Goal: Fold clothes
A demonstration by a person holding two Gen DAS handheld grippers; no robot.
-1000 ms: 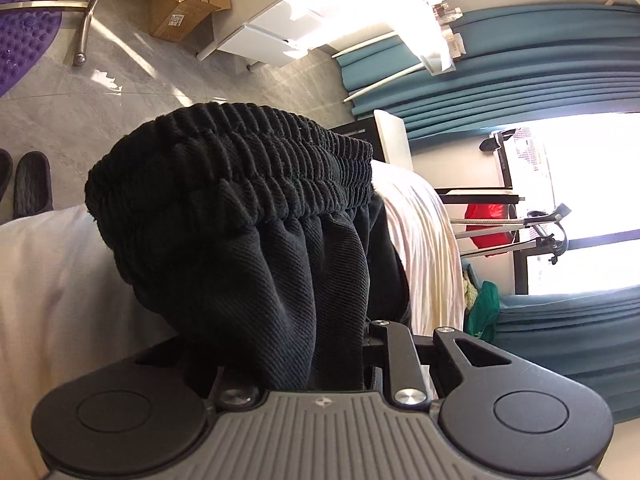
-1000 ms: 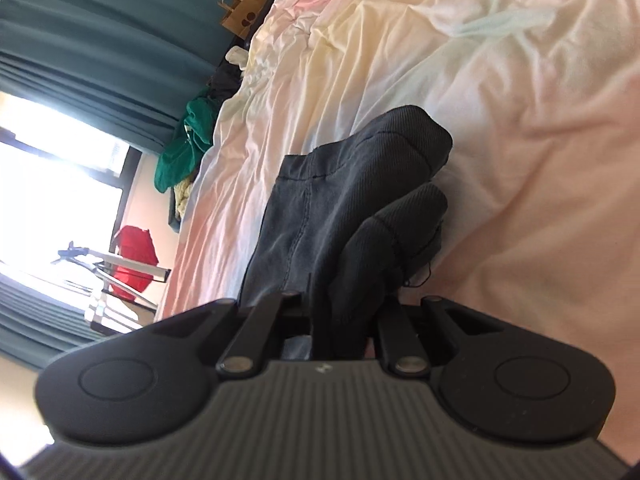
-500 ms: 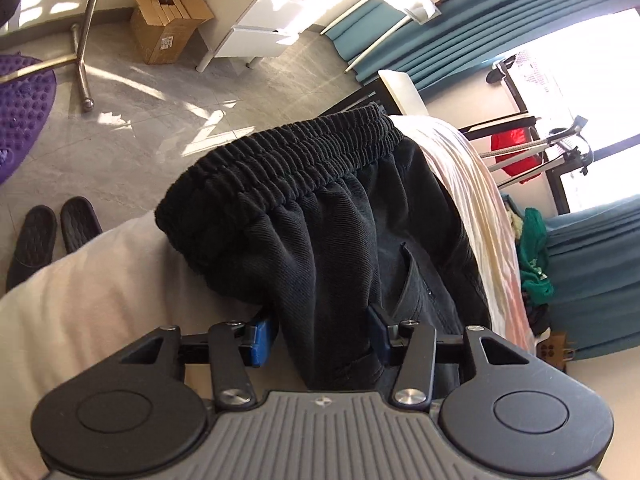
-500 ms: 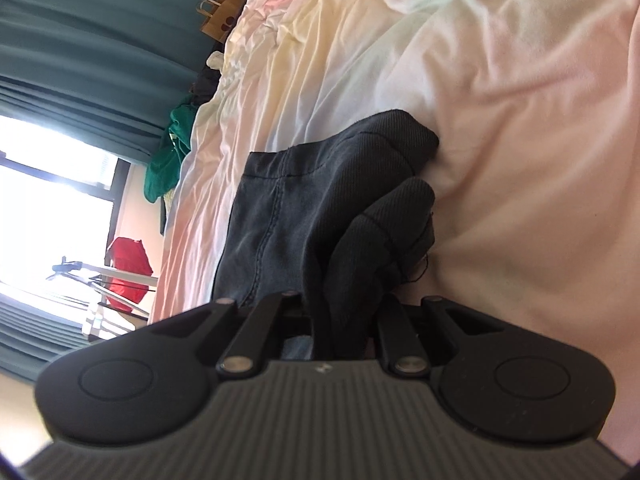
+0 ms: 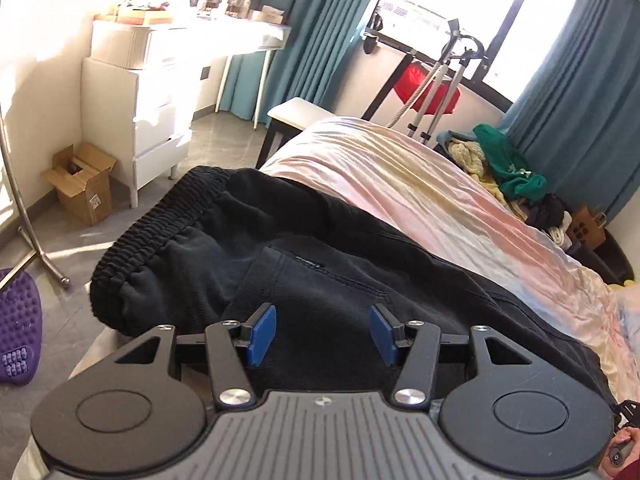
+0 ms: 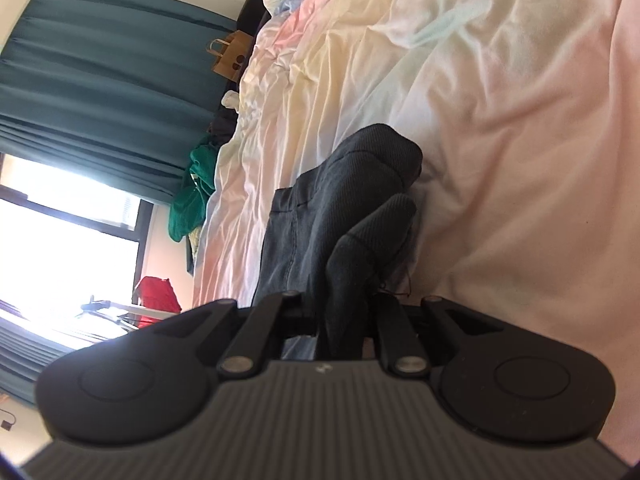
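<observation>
My left claw (image 5: 322,334) is spread wide, its blue pads (image 5: 262,334) apart with nothing between them. The black trousers (image 5: 320,264) lie flat on the bed (image 5: 420,200) right under and ahead of it, running from the claw toward 12 and 1 o'clock. Their elastic waistband (image 5: 156,236) bunches at 10 o'clock, at the bed's edge, with grey floor (image 5: 60,344) below it.

My right claw (image 6: 344,320) is pinched on a fold of the trousers (image 6: 360,208) — the dark cloth rises from between the fingers and humps toward 12 o'clock, resting on the sheet. The pads themselves are buried in fabric.

Open room: in the right view, the sheet from 1 to 4 o'clock is bare and rumpled. In the left view, bare sheet stretches from 12 to 2 o'clock beyond the trousers. A heap of green and yellow clothes (image 5: 496,160) sits past the bed's far side at 1 o'clock, a paper bag (image 5: 586,226) near it. Off the bed at 10 o'clock stand a cardboard box (image 5: 82,188) and white drawers (image 5: 148,100) — well apart from the trousers.
</observation>
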